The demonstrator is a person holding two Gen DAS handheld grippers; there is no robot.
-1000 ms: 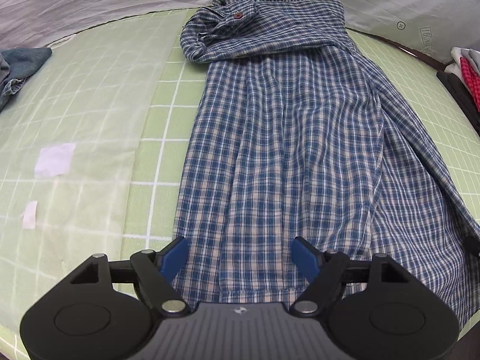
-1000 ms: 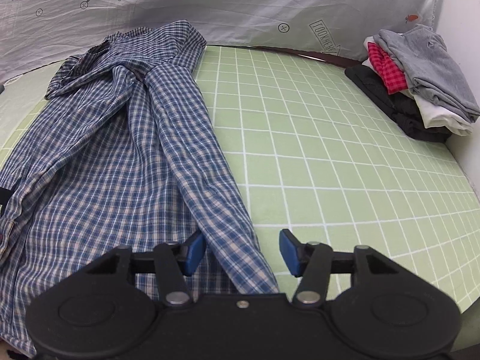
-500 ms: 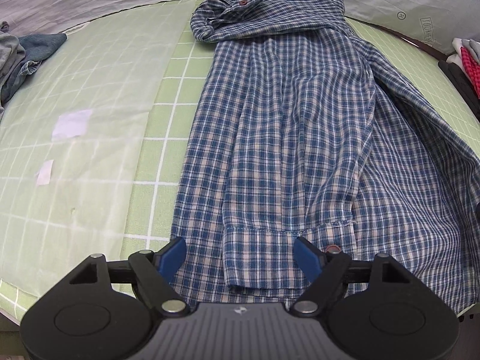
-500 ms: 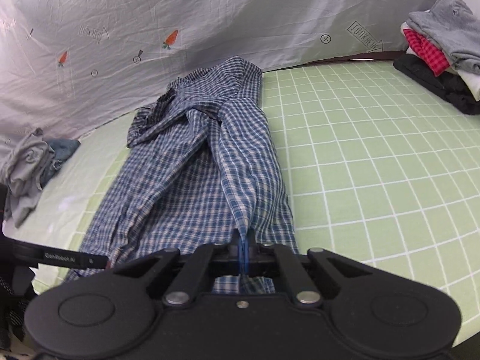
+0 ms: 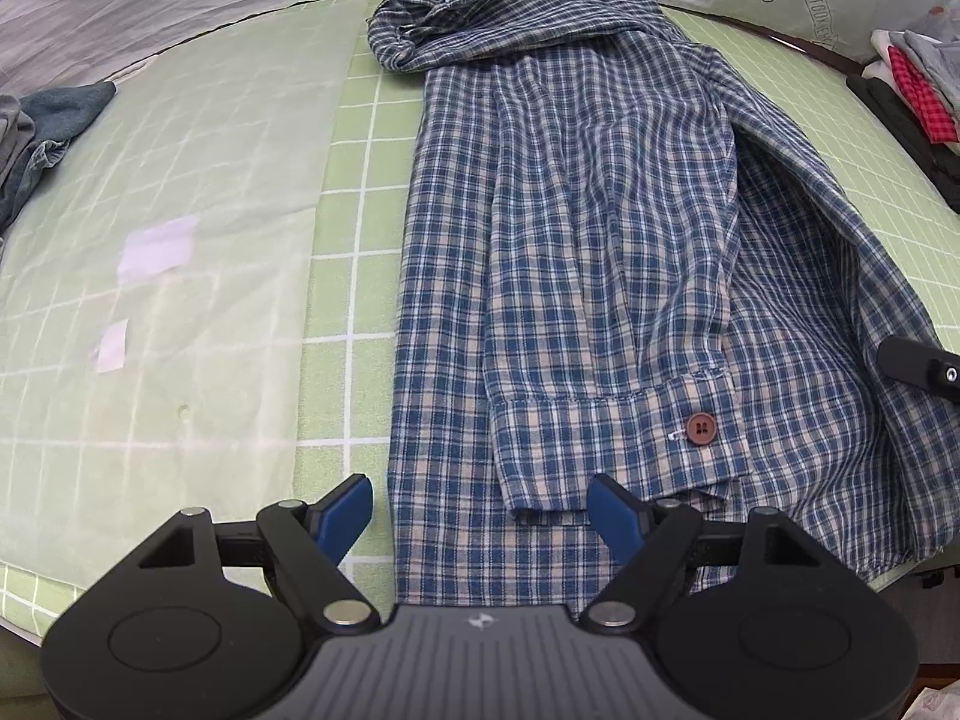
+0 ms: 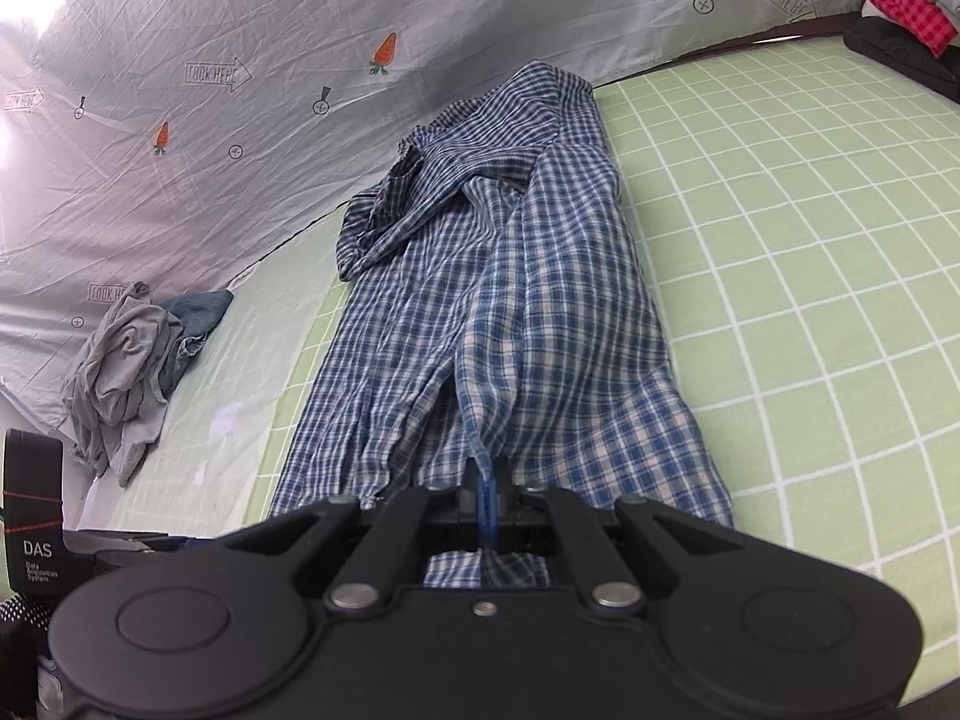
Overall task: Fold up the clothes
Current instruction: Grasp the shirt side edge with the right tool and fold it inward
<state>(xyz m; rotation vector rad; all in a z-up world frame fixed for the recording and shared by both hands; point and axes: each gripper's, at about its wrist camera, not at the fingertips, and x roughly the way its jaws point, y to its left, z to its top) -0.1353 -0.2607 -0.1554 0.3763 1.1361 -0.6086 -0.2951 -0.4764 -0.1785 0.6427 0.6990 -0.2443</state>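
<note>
Spread lengthwise over the green-checked tabletop (image 5: 360, 192) — plaid shirt (image 5: 570, 252), collar end far off. Left tongs (image 5: 480, 516) agape above the buttoned cuff (image 5: 624, 450), gripping nothing. Right tongs (image 6: 486, 498) clamped tight on the shirt's edge — cloth lifted.

Surface: a wide table (image 5: 360, 192) is wearing a light green cover with a white grid.
Overlay: a thin translucent sheet (image 5: 180, 192) is lying over the table's left part, with two small white patches (image 5: 157, 249) showing on it.
Centre: a blue and white plaid shirt (image 5: 570, 252) is lying lengthwise on the cover, collar end bunching at the far edge, one cuff with a brown button (image 5: 701, 427) resting on top.
Far left: a crumpled heap of grey and blue clothes (image 6: 129, 372) is sitting near the edge.
Far right: a stack of folded clothes (image 5: 918, 90), red check among them, is resting at the corner.
</note>
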